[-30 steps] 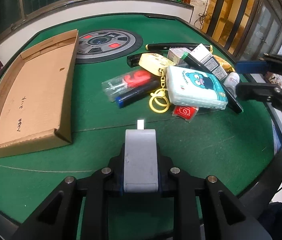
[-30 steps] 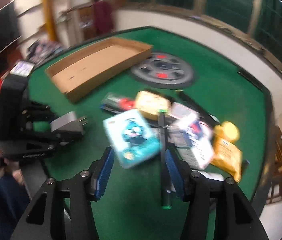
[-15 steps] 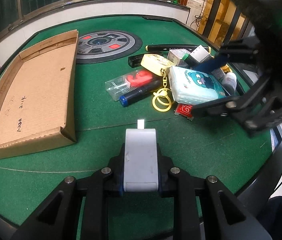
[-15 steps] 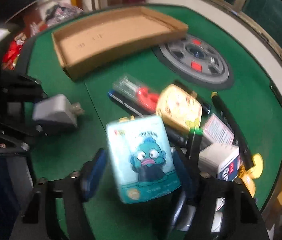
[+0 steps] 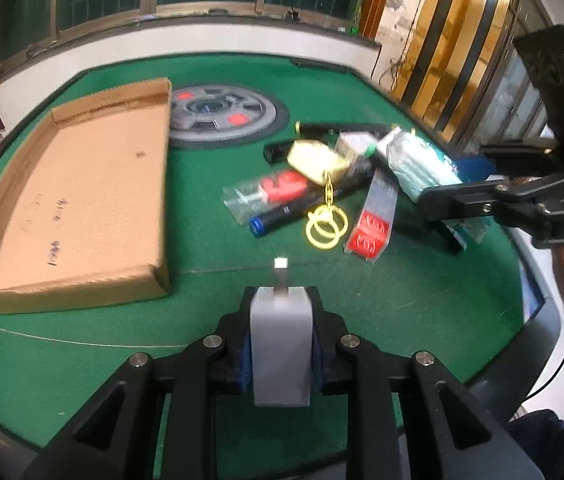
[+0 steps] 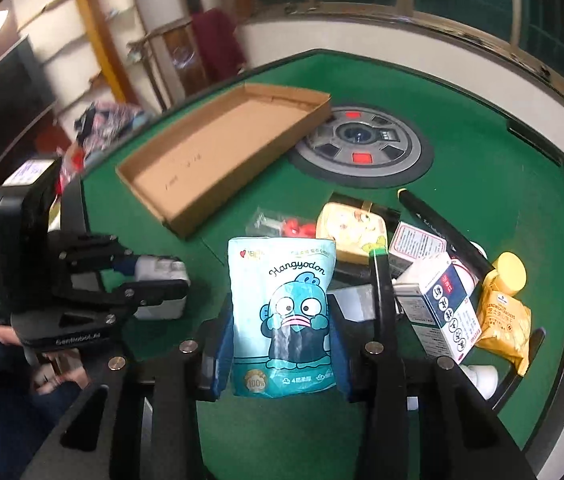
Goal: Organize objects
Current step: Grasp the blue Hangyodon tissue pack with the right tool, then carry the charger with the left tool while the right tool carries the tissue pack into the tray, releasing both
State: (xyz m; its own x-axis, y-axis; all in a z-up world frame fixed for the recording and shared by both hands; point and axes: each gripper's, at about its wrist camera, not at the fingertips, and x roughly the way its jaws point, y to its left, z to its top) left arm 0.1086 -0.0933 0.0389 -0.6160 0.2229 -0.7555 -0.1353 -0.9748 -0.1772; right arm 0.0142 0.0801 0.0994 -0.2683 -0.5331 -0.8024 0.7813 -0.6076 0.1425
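My left gripper (image 5: pixel 280 354) is shut on a grey plug adapter (image 5: pixel 280 344) and holds it above the green table near the front edge; it also shows in the right wrist view (image 6: pixel 162 292). My right gripper (image 6: pixel 280 354) is shut on a blue tissue pack (image 6: pixel 282 316) with a cartoon fish and holds it lifted off the pile; the pack shows in the left wrist view (image 5: pixel 418 168). An empty cardboard tray (image 5: pixel 78 204) lies at the left, also in the right wrist view (image 6: pixel 218 148).
A pile lies at the table's right: yellow case with keyring (image 5: pixel 316 158), red item in clear bag (image 5: pixel 270 192), blue-capped marker (image 5: pixel 302 208), red sachet (image 5: pixel 370 232), boxes (image 6: pixel 438 308), yellow cracker pack (image 6: pixel 502 320). A round grey panel (image 5: pixel 222 114) sits mid-table.
My right gripper closed on the tissue pack and lifted it off the pile, uncovering the red sachet. My left gripper kept the adapter nearly still.
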